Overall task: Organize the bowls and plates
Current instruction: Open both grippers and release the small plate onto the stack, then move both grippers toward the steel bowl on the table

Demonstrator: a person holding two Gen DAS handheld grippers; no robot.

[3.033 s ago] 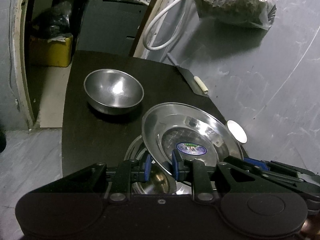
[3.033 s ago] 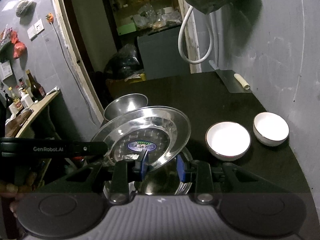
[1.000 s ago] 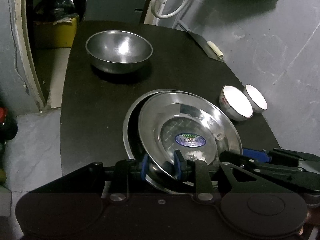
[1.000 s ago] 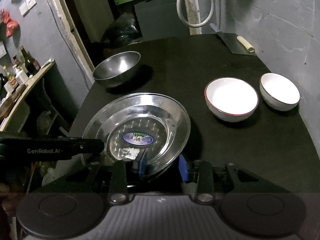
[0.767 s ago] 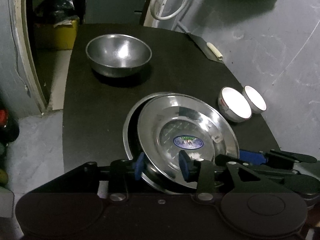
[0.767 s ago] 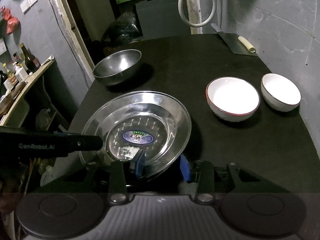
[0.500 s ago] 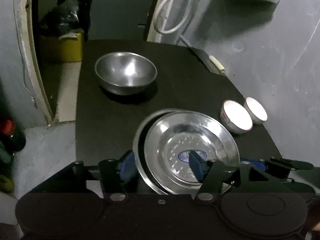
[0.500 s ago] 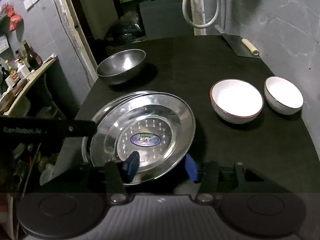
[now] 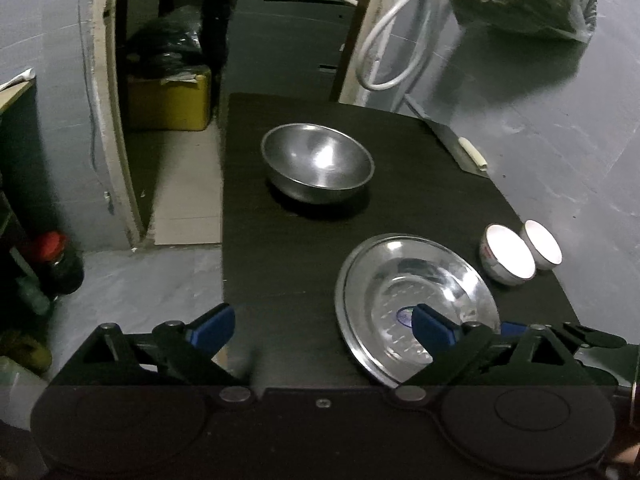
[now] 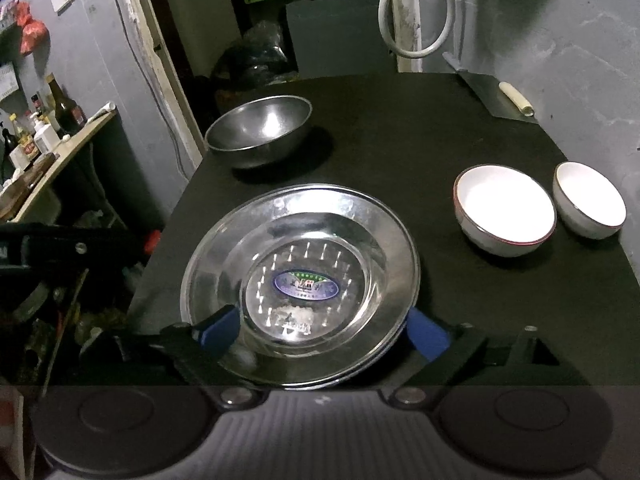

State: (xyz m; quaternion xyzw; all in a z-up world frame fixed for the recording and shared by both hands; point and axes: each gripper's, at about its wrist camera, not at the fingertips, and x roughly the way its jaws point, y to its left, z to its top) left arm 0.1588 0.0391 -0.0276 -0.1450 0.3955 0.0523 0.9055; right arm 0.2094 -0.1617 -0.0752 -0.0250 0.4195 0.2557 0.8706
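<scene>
steel plates (image 10: 300, 280) nested flat on counter (image 10: 440, 140), so stack stable; left tongs (image 9: 324, 326) and right tongs (image 10: 320, 332) opening wide, gripping nothing.

Both views look forward and steeply down along a gripper's two blue-tipped fingers, from the near edge of the black tabletop (image 9: 288, 264) toward its far edge and the doorway beyond. The left wrist view sits off the near left corner, so bare floor fills its left side and the steel plate (image 9: 416, 292) lies low and to the right. The right wrist view sits closer, with the same plate (image 10: 304, 272) filling its middle. Both share the steel bowl (image 9: 318, 168) (image 10: 260, 132) near the far left edge, the two white bowls (image 9: 520, 254) (image 10: 540, 208) along the right edge, and the grey wall.
</scene>
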